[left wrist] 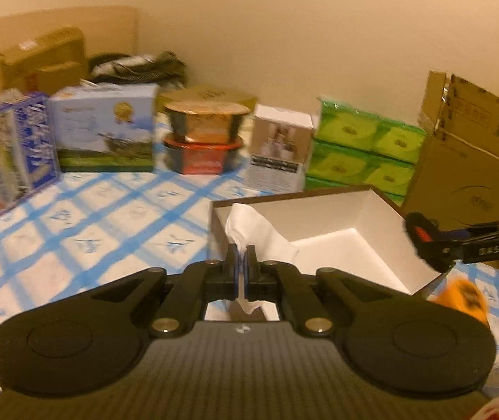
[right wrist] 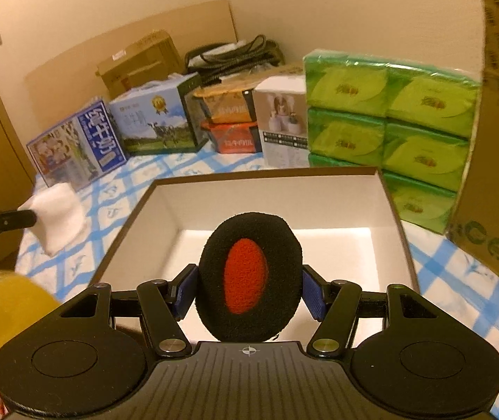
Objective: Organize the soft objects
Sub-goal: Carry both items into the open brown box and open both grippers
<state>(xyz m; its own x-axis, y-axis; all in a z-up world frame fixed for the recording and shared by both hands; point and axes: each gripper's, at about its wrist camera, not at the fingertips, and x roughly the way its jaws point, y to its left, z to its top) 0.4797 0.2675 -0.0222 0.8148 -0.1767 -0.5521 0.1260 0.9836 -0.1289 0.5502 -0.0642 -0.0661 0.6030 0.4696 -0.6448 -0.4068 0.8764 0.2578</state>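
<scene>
Carrying: we have one soft thing in each gripper and judge this to be the delivery step, both loads arriving at the open white box.
Left gripper: clenched tight on a white folded cloth; the cloth sticks up past the fingertips and a scrap hangs below them.
Right gripper: grasping a round black pad with a red centre, the blue fingertips pressing its two edges, so the jaws stand fairly wide.
Cloth's place: in the left wrist view it hangs over the box's near left corner; from the right wrist view it sits at 9 o'clock, just outside the box wall.
Pad's place: dead centre in the right wrist view, held upright above the box's bare floor.
Surroundings: green tissue packs at 1 o'clock, milk cartons at 10 o'clock, a checked blue tablecloth under all.
Next move calls for: we think lowering each load inside the walls, then letting go, the cloth first brought a little further in.
Risk: a cloth released at the rim may drape over the wall.
</scene>
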